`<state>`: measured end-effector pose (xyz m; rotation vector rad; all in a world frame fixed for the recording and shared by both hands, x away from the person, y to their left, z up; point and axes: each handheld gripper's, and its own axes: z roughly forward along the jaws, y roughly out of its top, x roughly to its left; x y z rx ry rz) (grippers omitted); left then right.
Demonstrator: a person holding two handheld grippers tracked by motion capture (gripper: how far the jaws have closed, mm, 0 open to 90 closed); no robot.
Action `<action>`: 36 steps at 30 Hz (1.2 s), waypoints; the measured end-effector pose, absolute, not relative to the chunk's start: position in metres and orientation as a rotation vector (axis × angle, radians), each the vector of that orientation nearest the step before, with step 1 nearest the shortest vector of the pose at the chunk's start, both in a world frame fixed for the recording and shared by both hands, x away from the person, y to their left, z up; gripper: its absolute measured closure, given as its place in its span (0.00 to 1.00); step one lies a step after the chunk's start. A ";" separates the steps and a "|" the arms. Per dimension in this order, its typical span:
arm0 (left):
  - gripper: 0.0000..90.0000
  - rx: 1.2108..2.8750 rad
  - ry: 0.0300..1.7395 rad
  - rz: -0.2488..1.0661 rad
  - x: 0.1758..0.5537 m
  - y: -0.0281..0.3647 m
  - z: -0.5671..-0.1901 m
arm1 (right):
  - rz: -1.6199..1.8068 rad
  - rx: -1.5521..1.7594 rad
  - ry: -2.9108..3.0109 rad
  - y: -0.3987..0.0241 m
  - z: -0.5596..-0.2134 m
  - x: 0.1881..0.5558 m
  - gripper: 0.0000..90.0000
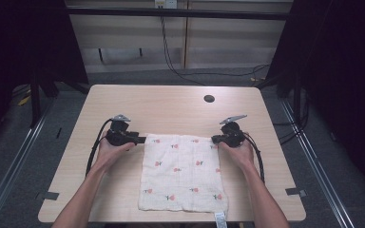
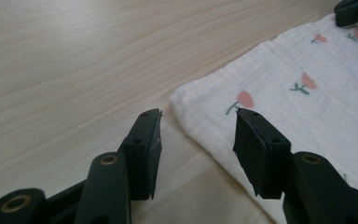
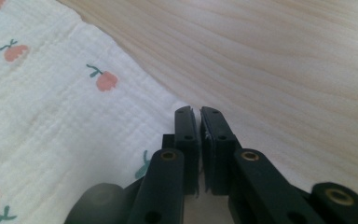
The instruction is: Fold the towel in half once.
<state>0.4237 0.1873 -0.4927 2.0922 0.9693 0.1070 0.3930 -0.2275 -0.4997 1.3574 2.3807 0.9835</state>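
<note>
Your cloth — crinkled white muslin, printed with small pink tulips — lies flat and squarish on the pale wood-grain table. Your right gripper has its jaws pinched together on the cloth's far right corner. Your left gripper stands open — one pad over the far left corner, one over bare wood.

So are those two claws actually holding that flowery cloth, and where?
The right claw is shut on the cloth at its far right corner. The left claw stands open at the far left corner, one pad over the cloth's edge, holding nothing.
</note>
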 end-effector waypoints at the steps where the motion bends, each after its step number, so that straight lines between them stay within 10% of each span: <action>1: 0.59 2.082 0.964 0.100 0.424 0.186 -0.493 | 1.006 1.363 2.376 -0.228 -0.501 0.393 0.96; 18: 0.62 2.087 1.015 0.116 0.438 0.168 -0.504 | 1.012 1.375 2.368 -0.229 -0.501 0.392 0.96; 36: 0.97 2.092 0.941 0.069 0.431 0.166 -0.508 | 1.095 1.398 2.353 -0.229 -0.499 0.390 0.96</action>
